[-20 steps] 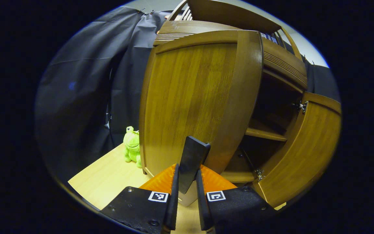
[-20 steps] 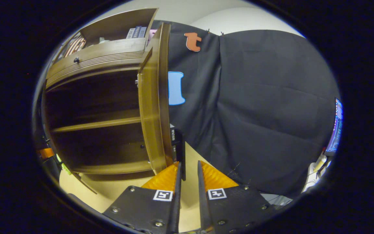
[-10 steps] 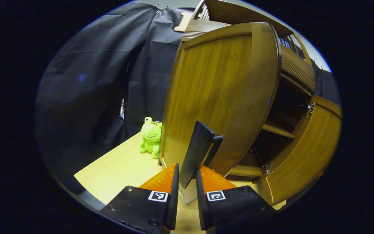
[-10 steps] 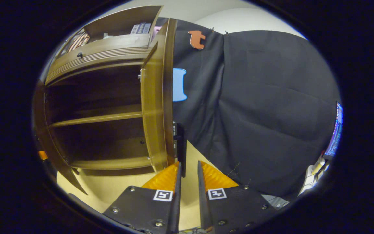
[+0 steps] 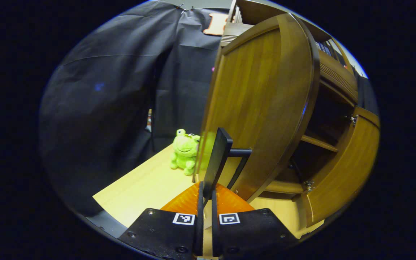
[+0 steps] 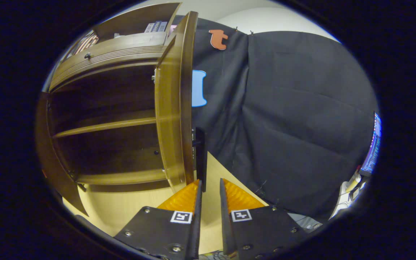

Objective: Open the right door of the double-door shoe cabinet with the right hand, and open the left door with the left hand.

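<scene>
Wood-grained doors stand swung out on both sides of the shoe cabinet [image 6: 103,119] as 2 handheld grippers work its handles. The left gripper [image 5: 205,202] has its fingers drawn close together on the lower end of the left door handle [image 5: 217,162], a flat dark bar on 2 short posts, a hold that looks suited to pulling the left door [image 5: 262,104] round on its hinges. The right gripper [image 6: 208,202] has its fingers narrowly parted just below the right door handle [image 6: 200,159]; whether they touch the bar cannot be told. That handle sits on the outer face of the right door [image 6: 173,104], seen nearly edge-on and standing well out from the cabinet front, so the opening looks all but done.

Inside, a single shelf [image 6: 103,125] crosses the dark interior. A green plush frog [image 5: 184,151] sits on the pale tabletop [image 5: 139,187] right next to the left door's hinge side, where a wider swing might catch it. Black cloth [image 6: 294,119] hangs behind the cabinet.
</scene>
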`<move>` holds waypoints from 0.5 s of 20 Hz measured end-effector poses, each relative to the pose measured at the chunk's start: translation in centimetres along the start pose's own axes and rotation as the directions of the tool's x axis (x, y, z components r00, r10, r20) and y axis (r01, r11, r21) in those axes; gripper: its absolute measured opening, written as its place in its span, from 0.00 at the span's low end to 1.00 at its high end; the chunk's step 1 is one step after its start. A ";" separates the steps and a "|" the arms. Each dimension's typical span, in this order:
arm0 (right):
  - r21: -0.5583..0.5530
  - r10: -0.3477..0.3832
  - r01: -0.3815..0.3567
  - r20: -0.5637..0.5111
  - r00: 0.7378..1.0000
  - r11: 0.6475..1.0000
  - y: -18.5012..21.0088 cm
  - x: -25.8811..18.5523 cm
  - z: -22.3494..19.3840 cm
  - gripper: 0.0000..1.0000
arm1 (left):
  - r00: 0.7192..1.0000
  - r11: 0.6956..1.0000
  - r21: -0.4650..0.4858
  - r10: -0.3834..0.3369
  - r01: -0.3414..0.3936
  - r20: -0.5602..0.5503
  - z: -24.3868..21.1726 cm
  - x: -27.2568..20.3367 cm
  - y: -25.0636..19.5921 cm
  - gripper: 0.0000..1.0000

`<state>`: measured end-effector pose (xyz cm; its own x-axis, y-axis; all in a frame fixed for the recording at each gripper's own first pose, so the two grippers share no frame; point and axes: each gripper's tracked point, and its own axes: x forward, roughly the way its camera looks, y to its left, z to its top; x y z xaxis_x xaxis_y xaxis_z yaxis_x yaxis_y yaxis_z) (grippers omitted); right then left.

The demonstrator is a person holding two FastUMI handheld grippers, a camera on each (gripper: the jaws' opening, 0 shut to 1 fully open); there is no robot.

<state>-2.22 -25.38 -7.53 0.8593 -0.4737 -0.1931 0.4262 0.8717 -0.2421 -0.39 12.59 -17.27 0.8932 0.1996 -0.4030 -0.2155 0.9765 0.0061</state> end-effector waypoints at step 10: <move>-0.003 -0.005 0.005 -0.039 0.999 1.000 -0.1 0.7 -1.5 0.25 | 0.998 0.999 0.011 -0.048 0.048 -0.029 0.6 0.1 3.3 0.06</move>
<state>-2.08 -26.03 -9.07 0.8452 -0.4828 -0.2292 0.4298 0.8689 -0.2455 -0.79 15.92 -16.71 0.8906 0.1501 -0.4294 -0.1675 0.9859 -0.0029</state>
